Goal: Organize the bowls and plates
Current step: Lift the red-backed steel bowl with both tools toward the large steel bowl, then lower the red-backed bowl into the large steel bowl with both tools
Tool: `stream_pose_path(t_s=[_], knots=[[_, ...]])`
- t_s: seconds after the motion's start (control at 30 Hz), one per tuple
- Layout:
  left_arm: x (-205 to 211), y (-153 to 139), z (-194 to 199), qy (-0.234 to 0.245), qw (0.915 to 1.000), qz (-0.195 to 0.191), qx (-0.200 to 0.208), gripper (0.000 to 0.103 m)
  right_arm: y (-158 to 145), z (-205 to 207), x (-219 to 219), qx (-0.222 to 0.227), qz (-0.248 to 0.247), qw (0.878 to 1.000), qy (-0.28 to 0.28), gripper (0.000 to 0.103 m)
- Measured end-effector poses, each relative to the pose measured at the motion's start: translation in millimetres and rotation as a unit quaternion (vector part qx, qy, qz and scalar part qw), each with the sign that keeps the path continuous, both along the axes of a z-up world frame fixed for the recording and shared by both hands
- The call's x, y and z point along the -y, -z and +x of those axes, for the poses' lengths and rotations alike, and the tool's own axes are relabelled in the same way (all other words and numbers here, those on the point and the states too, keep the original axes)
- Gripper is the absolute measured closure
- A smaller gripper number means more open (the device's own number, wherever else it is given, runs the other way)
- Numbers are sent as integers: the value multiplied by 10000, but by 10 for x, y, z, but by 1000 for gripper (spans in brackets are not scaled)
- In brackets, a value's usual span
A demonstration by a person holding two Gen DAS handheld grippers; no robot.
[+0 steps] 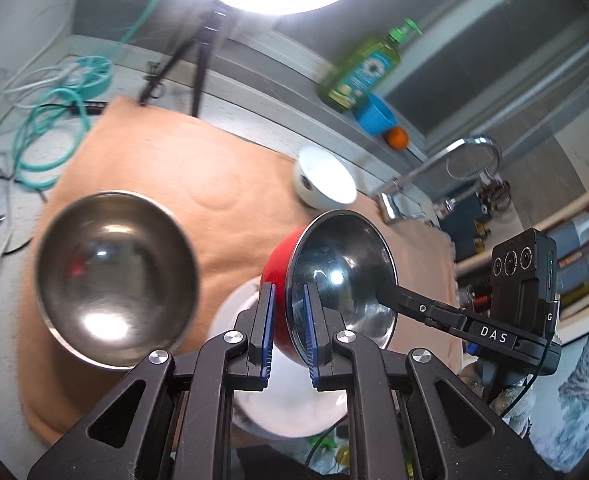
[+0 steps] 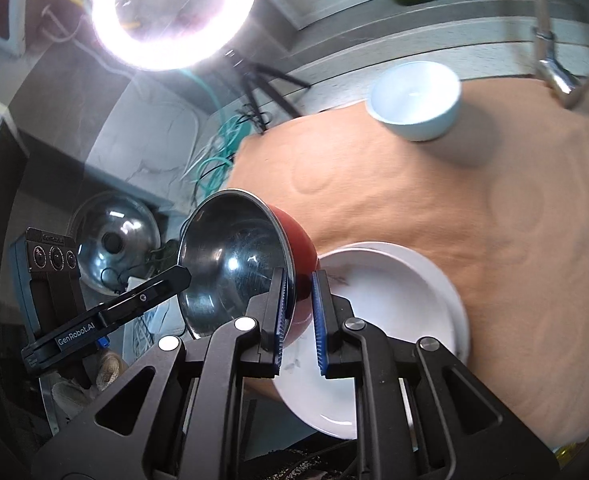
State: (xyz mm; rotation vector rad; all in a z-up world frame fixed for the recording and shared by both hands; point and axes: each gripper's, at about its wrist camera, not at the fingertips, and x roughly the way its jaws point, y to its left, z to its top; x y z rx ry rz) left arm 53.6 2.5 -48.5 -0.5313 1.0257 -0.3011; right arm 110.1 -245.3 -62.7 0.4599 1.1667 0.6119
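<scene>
Both grippers are clamped on the same bowl here, a red-outside, shiny steel-inside bowl, and it's up off the cloth, tipped on its side. The left gripper has its blue pads nearly together with the bowl's rim wall pinched between them, one finger on the red outside and one on the steel inside. Barely any gap, just the thickness of the wall.

Same story on the other side. The right gripper is squeezed down on the opposite part of the rim, blue pads tight against the red shell and the steel lining. In the left wrist view you can see the right gripper's black finger reaching in from the right onto the bowl's edge, and in the right wrist view the left one comes in from the left.

Under and just beside the held bowl is a stack of white round plates, sitting on the peach-orange cloth that covers the counter. A bigger plain stainless steel bowl sits upright on the cloth's left side in the left view, well apart from the red one. A small white ceramic bowl is further back on the cloth, near the chrome tap.

Pretty blurry at the back, but there's a glowing ring light on a tripod, and a green soap bottle on the ledge.
</scene>
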Motion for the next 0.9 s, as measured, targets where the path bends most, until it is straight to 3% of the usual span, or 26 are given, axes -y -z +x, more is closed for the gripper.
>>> stream_pose_path(t_s=[0.5,0.9], knots=[[-777,108,-137,-972,9951,145,-145,91,47,125,-1030,43,-143,9961,-875,90],[-1053,389,-96,-1178,9911,390,-481,91,265,310,-1567,-77,-501,9913,-1216,90]])
